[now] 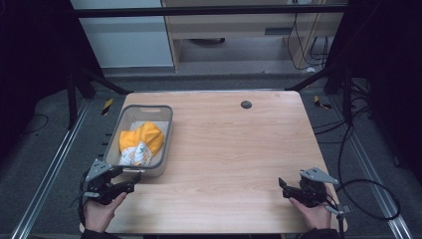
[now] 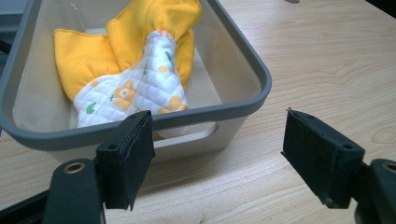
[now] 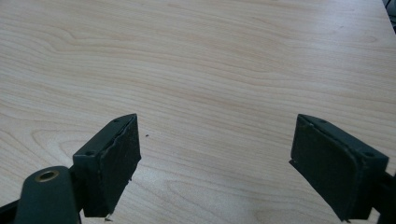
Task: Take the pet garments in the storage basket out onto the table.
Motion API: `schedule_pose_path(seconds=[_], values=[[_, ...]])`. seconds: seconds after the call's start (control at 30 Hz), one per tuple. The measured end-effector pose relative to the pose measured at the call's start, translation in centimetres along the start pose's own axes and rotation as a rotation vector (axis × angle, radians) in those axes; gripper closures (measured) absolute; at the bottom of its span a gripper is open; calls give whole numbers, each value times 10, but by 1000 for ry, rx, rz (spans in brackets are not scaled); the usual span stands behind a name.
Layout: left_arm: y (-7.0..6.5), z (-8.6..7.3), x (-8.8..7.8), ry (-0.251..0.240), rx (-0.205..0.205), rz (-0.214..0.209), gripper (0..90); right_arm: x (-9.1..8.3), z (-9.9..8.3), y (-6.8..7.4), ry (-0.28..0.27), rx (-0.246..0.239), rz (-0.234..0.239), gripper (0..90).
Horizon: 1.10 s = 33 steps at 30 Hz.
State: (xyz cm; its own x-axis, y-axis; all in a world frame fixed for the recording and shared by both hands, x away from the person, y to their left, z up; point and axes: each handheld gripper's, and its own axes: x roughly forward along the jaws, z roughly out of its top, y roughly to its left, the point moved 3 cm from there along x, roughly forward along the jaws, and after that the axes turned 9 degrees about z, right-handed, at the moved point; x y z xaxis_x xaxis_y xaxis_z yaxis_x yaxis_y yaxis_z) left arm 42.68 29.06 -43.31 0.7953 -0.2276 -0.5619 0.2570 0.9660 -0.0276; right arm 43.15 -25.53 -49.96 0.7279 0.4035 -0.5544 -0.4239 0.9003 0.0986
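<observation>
A grey plastic bin [image 1: 169, 130] [image 2: 243, 100] stands on the left side of the wooden table [image 1: 234, 149]. Inside it lies a bunched cloth [image 1: 141, 143] [image 2: 135, 70], yellow on one face and white with a quilted flower print on the other. My left gripper [image 1: 130, 185] [image 2: 219, 158] hovers just in front of the bin's near end, its jaws wide apart with nothing between them. My right gripper [image 1: 282, 185] [image 3: 215, 168] rests near the table's front right, held by a hand, jaws spread over bare wood with nothing in them.
A small dark round hole [image 1: 246, 104] sits near the table's far edge. Metal rails [image 1: 54, 164] run along the floor at both sides, and cables [image 1: 368, 184] trail off at the right. Bare tabletop stretches between the two grippers.
</observation>
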Motion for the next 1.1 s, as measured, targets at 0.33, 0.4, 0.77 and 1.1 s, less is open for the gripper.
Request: schedule_pose_path(seconds=[0.33,0.4,0.77,1.1], values=[[2,13,-6,-38,-13,-4,242,2,0,1,7,-2,-1,154],[5,16,-8,-47,-17,3,242,2,0,1,9,-2,0,154],[13,33,-9,-71,-26,10,241,1,1,2,-8,26,29,153],[16,47,2,-55,-15,7,231,1,1,0,-6,22,15,153]])
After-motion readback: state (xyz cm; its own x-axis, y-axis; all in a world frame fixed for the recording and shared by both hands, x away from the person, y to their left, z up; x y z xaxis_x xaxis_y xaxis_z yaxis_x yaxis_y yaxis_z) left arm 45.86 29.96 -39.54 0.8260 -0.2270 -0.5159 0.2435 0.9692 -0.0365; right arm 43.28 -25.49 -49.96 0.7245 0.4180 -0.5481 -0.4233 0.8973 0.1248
